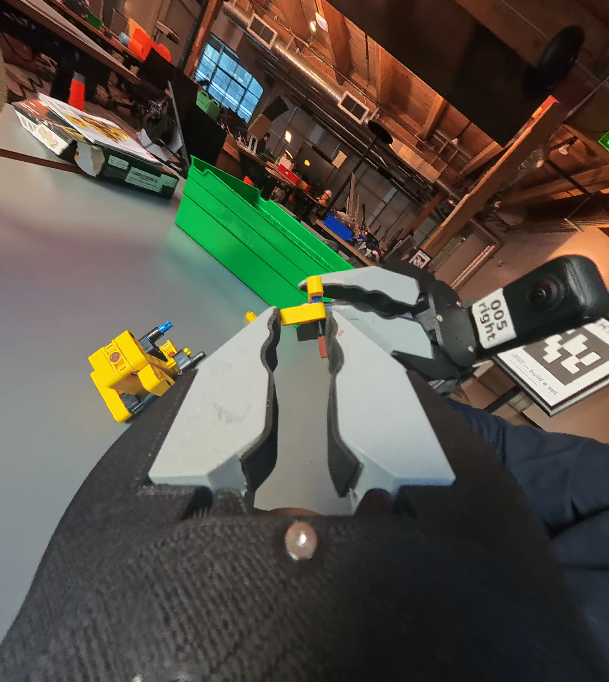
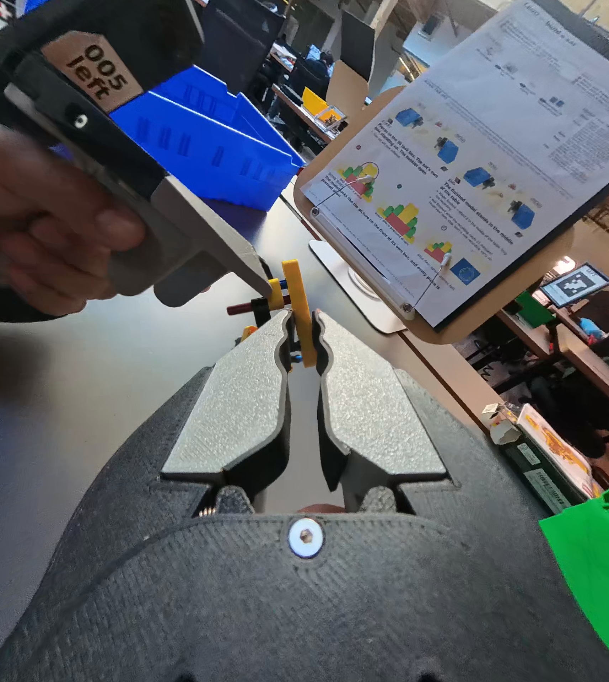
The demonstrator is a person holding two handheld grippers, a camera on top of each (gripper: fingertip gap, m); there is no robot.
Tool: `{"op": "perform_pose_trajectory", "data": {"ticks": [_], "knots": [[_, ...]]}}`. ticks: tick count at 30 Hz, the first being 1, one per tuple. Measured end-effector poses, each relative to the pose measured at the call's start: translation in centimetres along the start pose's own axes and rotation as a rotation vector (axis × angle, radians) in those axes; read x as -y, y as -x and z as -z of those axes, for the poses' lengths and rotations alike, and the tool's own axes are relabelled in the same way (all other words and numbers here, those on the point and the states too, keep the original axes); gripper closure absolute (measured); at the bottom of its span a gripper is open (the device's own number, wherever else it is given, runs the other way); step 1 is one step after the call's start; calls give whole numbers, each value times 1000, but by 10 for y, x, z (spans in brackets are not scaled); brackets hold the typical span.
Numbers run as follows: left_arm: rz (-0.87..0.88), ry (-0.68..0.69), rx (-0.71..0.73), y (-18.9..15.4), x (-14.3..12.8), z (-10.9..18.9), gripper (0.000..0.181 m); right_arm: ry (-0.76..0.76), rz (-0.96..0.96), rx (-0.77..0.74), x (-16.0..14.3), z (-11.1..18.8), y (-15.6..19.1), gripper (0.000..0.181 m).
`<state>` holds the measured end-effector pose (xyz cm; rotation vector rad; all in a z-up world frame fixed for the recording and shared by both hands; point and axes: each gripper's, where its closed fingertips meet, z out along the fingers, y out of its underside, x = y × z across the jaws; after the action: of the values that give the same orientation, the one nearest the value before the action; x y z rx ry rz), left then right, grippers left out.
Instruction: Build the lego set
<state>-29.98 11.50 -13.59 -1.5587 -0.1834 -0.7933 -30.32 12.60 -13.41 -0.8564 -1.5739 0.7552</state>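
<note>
On the grey table (image 1: 55, 280) at far left, a partly built yellow model (image 1: 131, 372), well apart from both tools. Near centre, left gripper (image 1: 303, 319) clenched on a short yellow piece (image 1: 302, 314) with a black connector and dark red axle (image 2: 244, 307). Meeting it from the right, right gripper (image 2: 302, 324) clamped on a long yellow beam (image 2: 299, 313). Behind, a green bin (image 1: 255, 236), blue bin (image 2: 203, 147) and instruction sheet on a stand (image 2: 480, 166)
</note>
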Motion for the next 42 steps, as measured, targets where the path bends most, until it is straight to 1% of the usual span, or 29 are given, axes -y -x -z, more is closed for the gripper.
{"op": "perform_pose_trajectory", "data": {"ticks": [2,4,7,9,11,13,16,20,22,26,29,31,34,38,40,42], "knots": [[-3,25,-14,1,-2,3,159,20,25,-12,-4,-1,2,176],[-33,67,-4,6,-7,9,167,53,92,-84,-8,-2,-4,176],[-53,93,-7,6,-10,10,161,50,102,-63,-9,-2,4,176],[-51,152,-13,3,-19,6,151,59,107,-83,-10,-2,3,176],[-70,183,-8,1,-28,2,152,45,80,-81,-8,-2,3,176],[-111,119,14,1,-20,2,161,26,46,-67,-5,0,5,176],[-151,116,10,-1,-19,1,163,16,-10,-51,-2,0,11,177],[-159,151,8,-2,-30,-4,161,2,-158,1,-1,-3,15,177],[-214,117,39,-1,-27,-5,168,-3,-200,8,-1,-4,15,177],[-394,79,124,0,-23,-5,170,-21,-257,33,-1,-3,14,177],[-460,69,156,-4,-20,-5,172,-15,-180,31,2,1,11,177],[-499,36,183,-5,-16,-5,176,-5,-161,31,4,1,7,178],[-447,-3,182,-2,-12,-8,176,21,-114,-13,3,-1,1,178],[-415,-59,202,-4,-2,-12,176,0,-182,-33,8,-3,-8,177],[-384,-102,215,-2,5,-14,176,-1,-214,-72,11,-7,-15,178],[-364,-160,258,1,16,-18,176,-10,-252,-123,14,-11,-26,177]]}}
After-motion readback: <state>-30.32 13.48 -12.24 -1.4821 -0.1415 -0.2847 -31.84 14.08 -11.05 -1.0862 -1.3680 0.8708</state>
